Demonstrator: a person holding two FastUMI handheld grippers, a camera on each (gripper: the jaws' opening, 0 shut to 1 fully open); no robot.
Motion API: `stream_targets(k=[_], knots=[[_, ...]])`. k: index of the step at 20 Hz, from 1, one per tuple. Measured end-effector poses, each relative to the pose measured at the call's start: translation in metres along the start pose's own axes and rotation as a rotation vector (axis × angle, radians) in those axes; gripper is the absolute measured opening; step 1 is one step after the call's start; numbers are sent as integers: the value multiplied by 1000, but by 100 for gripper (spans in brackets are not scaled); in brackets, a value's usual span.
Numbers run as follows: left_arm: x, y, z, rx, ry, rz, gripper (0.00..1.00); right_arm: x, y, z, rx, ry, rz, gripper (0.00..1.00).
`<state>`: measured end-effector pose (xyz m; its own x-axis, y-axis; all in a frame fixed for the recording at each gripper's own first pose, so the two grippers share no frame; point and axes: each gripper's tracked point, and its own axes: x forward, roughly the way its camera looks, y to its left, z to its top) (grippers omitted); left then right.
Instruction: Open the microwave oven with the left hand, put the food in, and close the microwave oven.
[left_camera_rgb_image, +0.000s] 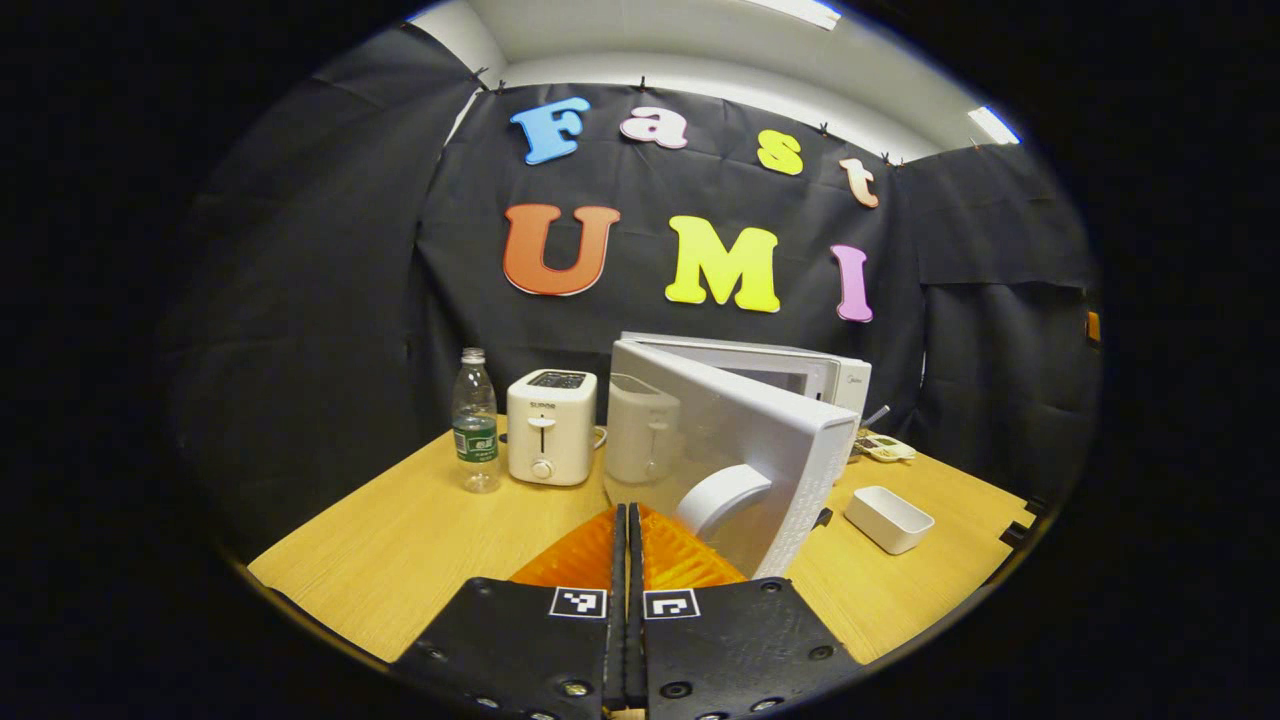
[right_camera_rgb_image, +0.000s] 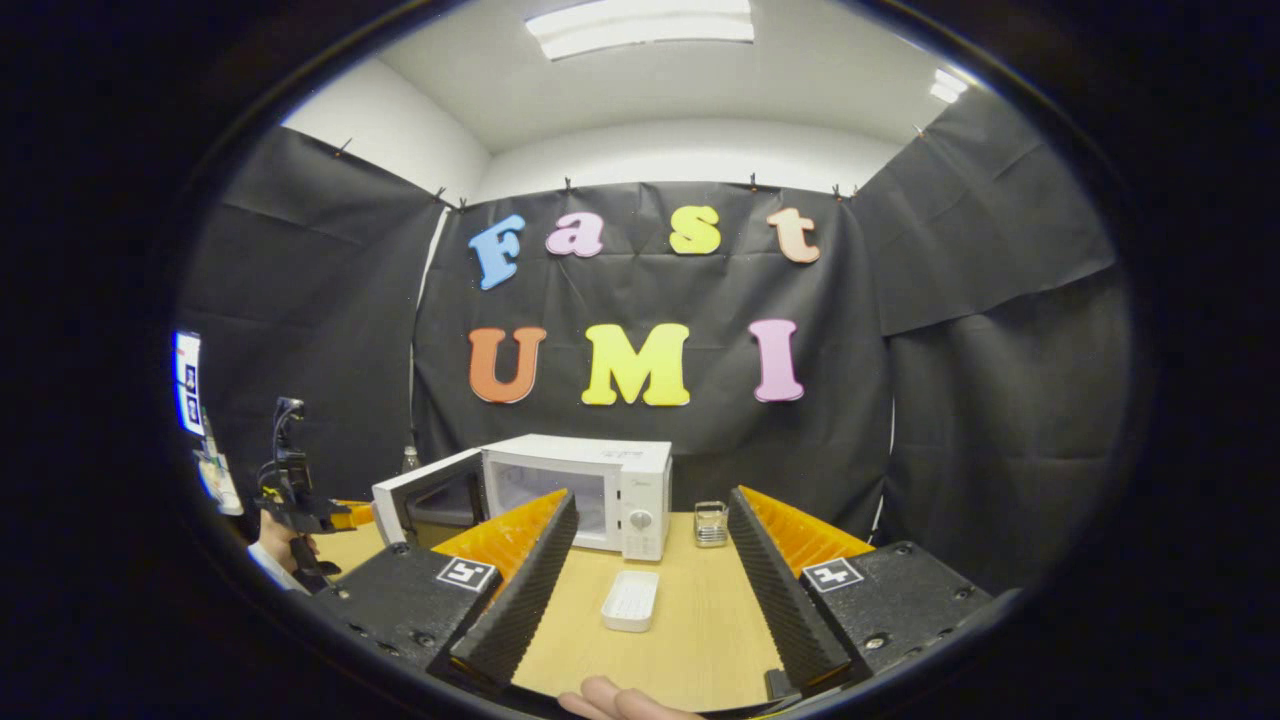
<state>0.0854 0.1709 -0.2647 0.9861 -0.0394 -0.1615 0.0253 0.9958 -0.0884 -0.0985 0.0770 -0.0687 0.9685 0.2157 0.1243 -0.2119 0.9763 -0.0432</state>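
Note:
The white microwave (left_camera_rgb_image: 800, 375) stands at the back of the wooden table with its door (left_camera_rgb_image: 740, 450) swung wide open toward me. The door's curved handle (left_camera_rgb_image: 722, 495) is just right of my left gripper (left_camera_rgb_image: 627, 512), which is shut with nothing between its fingers. A white rectangular dish (left_camera_rgb_image: 888, 518) lies on the table right of the door. In the right gripper view the microwave (right_camera_rgb_image: 600, 480) and its open door (right_camera_rgb_image: 420, 500) sit ahead, and the dish (right_camera_rgb_image: 630, 600) lies in front. My right gripper (right_camera_rgb_image: 652, 495) is open above the table, short of the dish.
A white toaster (left_camera_rgb_image: 551, 427) and a water bottle (left_camera_rgb_image: 475, 420) stand left of the microwave. A small object (left_camera_rgb_image: 882, 447) lies behind the dish. A small glass holder (right_camera_rgb_image: 711, 523) stands right of the microwave. A hand holds the left gripper (right_camera_rgb_image: 300, 510) at far left.

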Motion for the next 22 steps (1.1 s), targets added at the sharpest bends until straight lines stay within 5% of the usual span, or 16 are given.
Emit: stream_targets(k=[7,8,9,10,11,12,13,14,15,16,20,21,22], knots=[[34,-43,-9,29,35,-67,0,-3,-8,0,11,-1,-6,90],[39,-51,-10,25,39,-79,0,-4,-9,0,12,-4,-7,96],[43,-56,-10,29,38,-88,0,-4,-10,0,13,-4,-7,90],[46,-64,-10,42,33,-99,11,-4,-11,0,13,-3,-7,90],[51,-71,-10,54,29,-108,11,-4,-12,0,12,-4,-9,90],[55,-76,-11,62,25,-113,0,-4,-14,-2,14,-4,-12,90],[59,-82,-11,69,22,-117,0,-4,-15,-2,14,-3,-15,90],[64,-89,-11,76,17,-121,11,-5,-16,-3,14,-2,-17,90],[69,-95,-9,78,15,-127,11,-4,-18,-3,16,-3,-20,90],[75,-104,-10,76,19,-145,0,-5,-18,-3,16,-3,-18,90],[94,-136,-4,85,-6,-194,0,-7,-21,-4,19,-14,-15,90],[101,-142,-2,88,-16,-194,11,-7,-22,-3,21,-19,-13,96],[107,-149,-3,88,-11,-203,11,-7,-23,-4,23,-22,-11,96]])
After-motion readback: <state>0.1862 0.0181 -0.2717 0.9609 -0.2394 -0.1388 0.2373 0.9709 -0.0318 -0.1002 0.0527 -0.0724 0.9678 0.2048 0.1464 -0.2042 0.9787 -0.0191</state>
